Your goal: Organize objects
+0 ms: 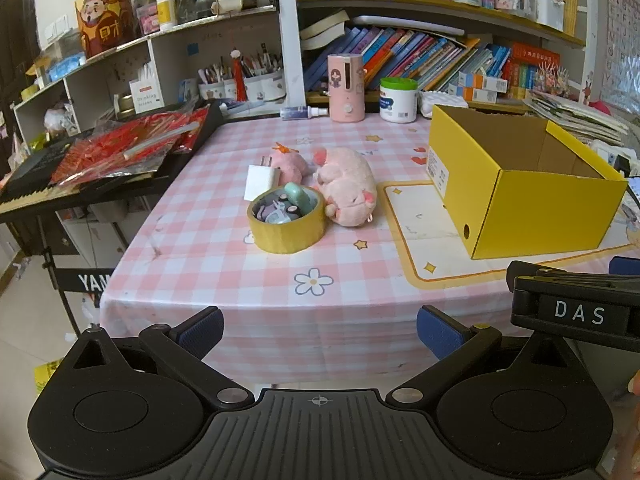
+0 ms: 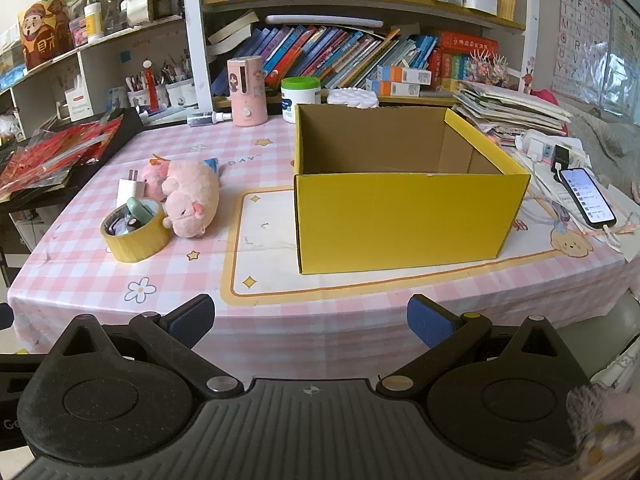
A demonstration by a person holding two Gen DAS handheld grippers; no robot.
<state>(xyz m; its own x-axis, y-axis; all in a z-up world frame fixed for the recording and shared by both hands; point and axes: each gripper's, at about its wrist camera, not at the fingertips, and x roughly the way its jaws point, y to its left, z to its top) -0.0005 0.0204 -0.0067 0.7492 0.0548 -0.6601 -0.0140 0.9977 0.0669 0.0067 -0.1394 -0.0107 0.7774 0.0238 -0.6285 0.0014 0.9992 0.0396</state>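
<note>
An open yellow cardboard box (image 1: pixel 536 204) (image 2: pixel 404 216) stands on the pink checked table, empty as far as I see. To its left lie a pink plush pig (image 1: pixel 348 186) (image 2: pixel 192 200), a smaller pink plush (image 1: pixel 286 162) (image 2: pixel 150 174), a white charger plug (image 1: pixel 260 180) (image 2: pixel 129 190) and a yellow tape roll (image 1: pixel 286 222) (image 2: pixel 134 234) holding small items. My left gripper (image 1: pixel 320 332) is open and empty before the table's front edge. My right gripper (image 2: pixel 310 322) is open and empty, facing the box; its body shows in the left wrist view (image 1: pixel 576 304).
A pink dispenser (image 2: pixel 247 92), a green-lidded white jar (image 2: pixel 301 98) and a spray bottle (image 2: pixel 208 118) stand at the table's back. A phone (image 2: pixel 588 196) and paper stacks (image 2: pixel 512 112) lie right of the box. Red packets on a keyboard (image 1: pixel 120 152) sit left. Bookshelves stand behind.
</note>
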